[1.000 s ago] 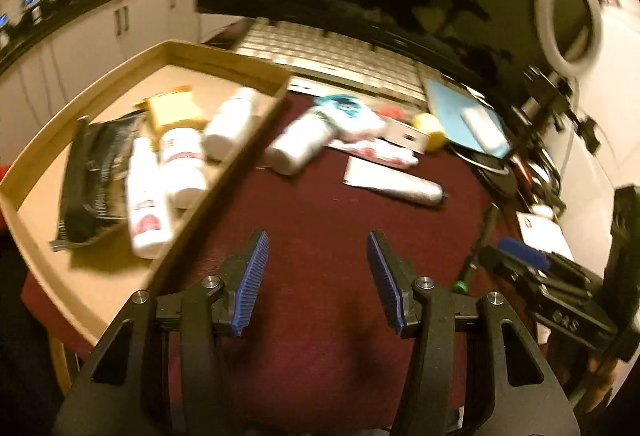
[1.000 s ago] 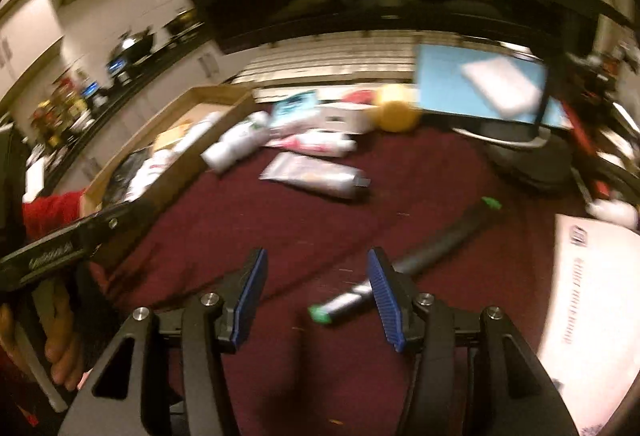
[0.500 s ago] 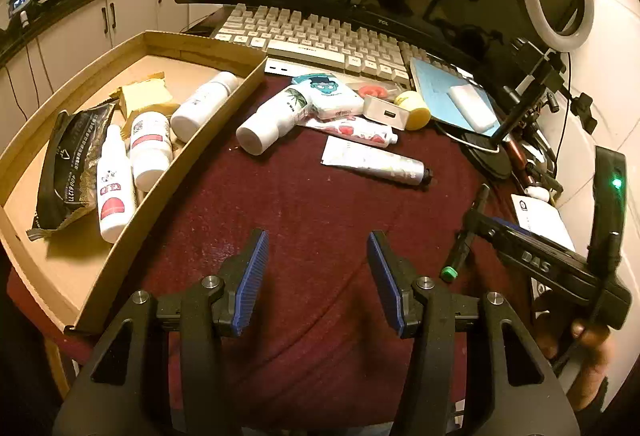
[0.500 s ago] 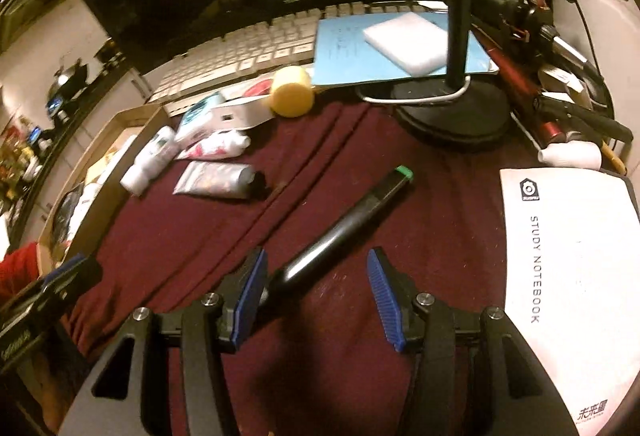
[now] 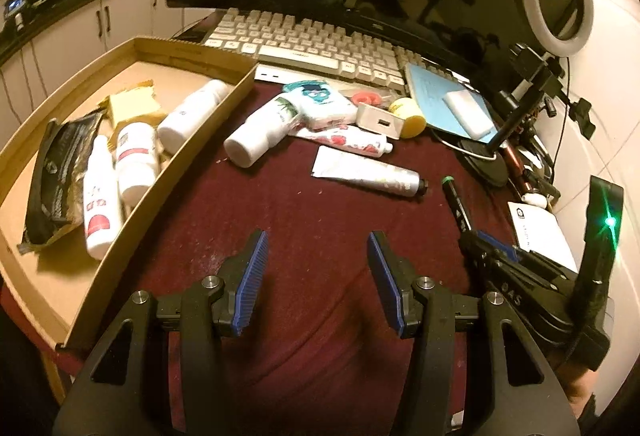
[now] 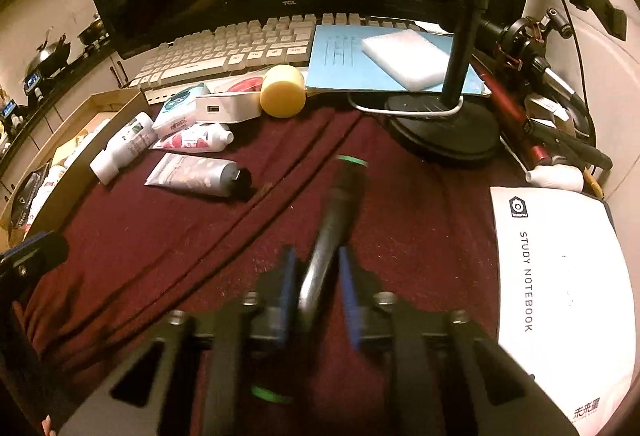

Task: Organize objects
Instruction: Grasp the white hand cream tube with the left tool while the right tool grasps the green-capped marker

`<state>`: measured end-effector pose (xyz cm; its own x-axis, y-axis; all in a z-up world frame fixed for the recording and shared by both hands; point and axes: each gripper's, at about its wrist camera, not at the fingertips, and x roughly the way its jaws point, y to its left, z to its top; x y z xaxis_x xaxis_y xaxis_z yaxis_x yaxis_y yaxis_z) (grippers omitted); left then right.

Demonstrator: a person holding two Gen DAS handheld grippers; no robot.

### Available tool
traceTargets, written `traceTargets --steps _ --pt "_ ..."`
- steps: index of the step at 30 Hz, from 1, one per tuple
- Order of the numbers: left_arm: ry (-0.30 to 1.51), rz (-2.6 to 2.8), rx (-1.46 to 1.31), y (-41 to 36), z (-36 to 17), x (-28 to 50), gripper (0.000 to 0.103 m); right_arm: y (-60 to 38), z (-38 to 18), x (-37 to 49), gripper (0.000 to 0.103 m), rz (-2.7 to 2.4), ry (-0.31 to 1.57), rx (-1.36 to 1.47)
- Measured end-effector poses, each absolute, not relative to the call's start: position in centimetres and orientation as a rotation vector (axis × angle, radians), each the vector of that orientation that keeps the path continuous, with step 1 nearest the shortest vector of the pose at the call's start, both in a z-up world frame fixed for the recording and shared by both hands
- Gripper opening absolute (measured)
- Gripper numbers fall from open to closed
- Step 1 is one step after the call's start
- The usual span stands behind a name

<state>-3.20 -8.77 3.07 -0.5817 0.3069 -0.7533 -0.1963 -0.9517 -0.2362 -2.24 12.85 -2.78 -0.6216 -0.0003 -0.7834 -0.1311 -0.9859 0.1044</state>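
Right tongs point(image 6: 314, 282) are closing narrow around the marker point(image 6: 334, 220); left tongs point(image 5: 314, 276) are hanging wide and empty over the cloth's point(image 5: 304, 220) near edge.

Blur is hiding whether the pads are touching the marker yet; it is lying toward the cloth's right edge beside the notebook point(image 6: 560, 276). It is looking light, stiff and slick, likely to roll, so mid-barrel seems the safest hold. Only the left view is showing the tray point(image 5: 140, 196) along the left edge, already carrying bottles; only the right view is showing the marker between the pads.
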Motion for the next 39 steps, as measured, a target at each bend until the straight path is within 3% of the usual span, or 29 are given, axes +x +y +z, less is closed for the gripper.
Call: traceTargets --steps 12,19,26,31,34,39 --pt "-0.156 2.466 -1.394 -3.3 2.8 -9.1 0.051 14.3 -2.6 -0.5 0.013 2.809 0.267 -1.334" --pt "-0.322 2.449 -1.585 -0.7 1.7 -12.6 0.051 15.6 -3.0 -0.5 0.014 2.802 0.277 -1.320" --pt "-0.102 2.599 -1.682 1.8 0.7 -14.3 0.052 15.7 -2.9 -0.4 0.014 2.827 0.281 -1.314" --pt "0.150 2.601 -1.648 1.7 0.3 -12.4 0.052 15.8 -2.9 -0.3 0.014 2.832 0.289 -1.314" --pt "0.051 2.561 -1.708 -0.4 -0.1 -11.6 0.054 15.6 -2.9 -0.2 0.014 2.840 0.288 -1.313" --pt "0.119 2.588 -1.665 -2.2 -0.3 -9.1 0.055 15.5 -2.9 -0.2 0.014 2.851 0.285 -1.322"
